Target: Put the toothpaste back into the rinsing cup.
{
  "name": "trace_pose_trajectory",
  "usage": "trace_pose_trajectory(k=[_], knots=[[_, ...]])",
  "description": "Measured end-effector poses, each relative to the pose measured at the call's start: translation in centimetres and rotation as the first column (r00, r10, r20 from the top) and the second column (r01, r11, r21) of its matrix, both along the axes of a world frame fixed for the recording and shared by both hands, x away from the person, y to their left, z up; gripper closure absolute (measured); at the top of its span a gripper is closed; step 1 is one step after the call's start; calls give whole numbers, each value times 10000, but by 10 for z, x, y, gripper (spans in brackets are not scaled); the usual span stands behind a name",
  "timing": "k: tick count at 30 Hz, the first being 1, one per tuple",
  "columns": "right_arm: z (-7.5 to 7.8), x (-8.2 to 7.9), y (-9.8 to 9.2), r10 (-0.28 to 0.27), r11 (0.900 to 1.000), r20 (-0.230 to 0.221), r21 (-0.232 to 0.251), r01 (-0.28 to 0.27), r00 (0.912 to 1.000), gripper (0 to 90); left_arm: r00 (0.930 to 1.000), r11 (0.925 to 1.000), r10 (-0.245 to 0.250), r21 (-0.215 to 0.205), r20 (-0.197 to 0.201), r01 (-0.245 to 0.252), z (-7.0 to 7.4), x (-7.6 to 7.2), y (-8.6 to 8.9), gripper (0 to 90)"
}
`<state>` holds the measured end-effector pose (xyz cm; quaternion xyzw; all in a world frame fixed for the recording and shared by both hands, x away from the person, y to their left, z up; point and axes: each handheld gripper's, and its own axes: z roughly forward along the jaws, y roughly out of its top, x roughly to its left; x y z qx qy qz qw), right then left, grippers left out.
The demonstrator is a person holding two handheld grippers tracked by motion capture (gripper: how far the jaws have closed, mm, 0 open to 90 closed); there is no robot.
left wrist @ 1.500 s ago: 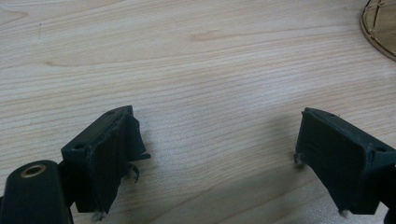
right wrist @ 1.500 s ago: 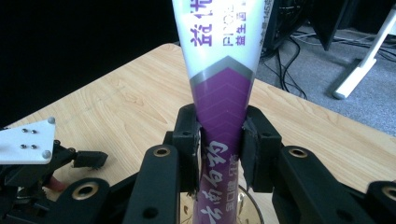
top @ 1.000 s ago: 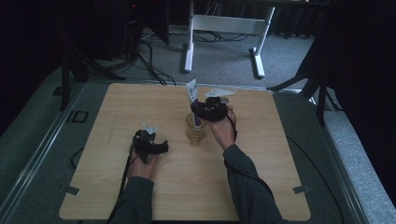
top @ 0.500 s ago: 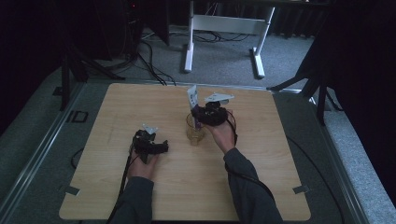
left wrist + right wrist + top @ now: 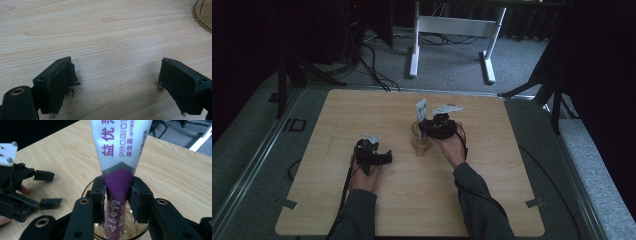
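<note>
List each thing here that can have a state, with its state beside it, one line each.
White-and-purple toothpaste tube: upright, lower end inside the cup, clamped.
Clear glass cup: upright on the table.
Right gripper: shut on the tube.
Left gripper: open, empty, above bare wood.

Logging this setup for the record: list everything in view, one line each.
tube: one, white and purple with printed lettering, standing in the glass, clamped by the right gripper
glass: one, clear amber-tinted, near the table's middle
table: one, light wood
white frame legs: one stand, on the grey floor beyond the table
cables: several, black, on the floor at the far left
left gripper: one, black, jaws apart over bare wood
right gripper: one, black, over the glass
hands: two, grey sleeves, from the bottom edge
</note>
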<state>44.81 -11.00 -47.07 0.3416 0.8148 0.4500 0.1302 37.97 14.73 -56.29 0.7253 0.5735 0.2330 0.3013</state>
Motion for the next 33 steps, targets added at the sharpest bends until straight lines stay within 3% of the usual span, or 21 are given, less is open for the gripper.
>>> trace_pose_trajectory(k=[2,4,11,18,22,27,33], knots=[[-3,0,0,17,9999,-24,-102,-17,10000,655,10000,10000,18,-17,16,-18,0,0,0,122],[-4,-1,-2,63,9999,-52,130,-62,10000,648,10000,10000,23,-20,18,-23,0,0,0,122],[-2,0,-7,275,9990,-218,352,-267,9994,528,10000,10000,2,9,9,-2,0,0,0,122],[-9,-3,-14,286,9981,-315,563,-268,9991,511,10000,10000,-14,23,-3,14,0,0,0,122],[-5,-7,-16,290,9981,-133,549,-282,9995,497,10000,10000,-11,18,0,11,0,0,0,123],[2,-12,-25,115,9964,117,840,-124,9999,483,10000,10000,5,6,12,-5,0,0,0,122],[6,-15,-44,-297,9964,86,797,289,9995,474,10000,10000,4,6,12,-4,0,0,0,123]])
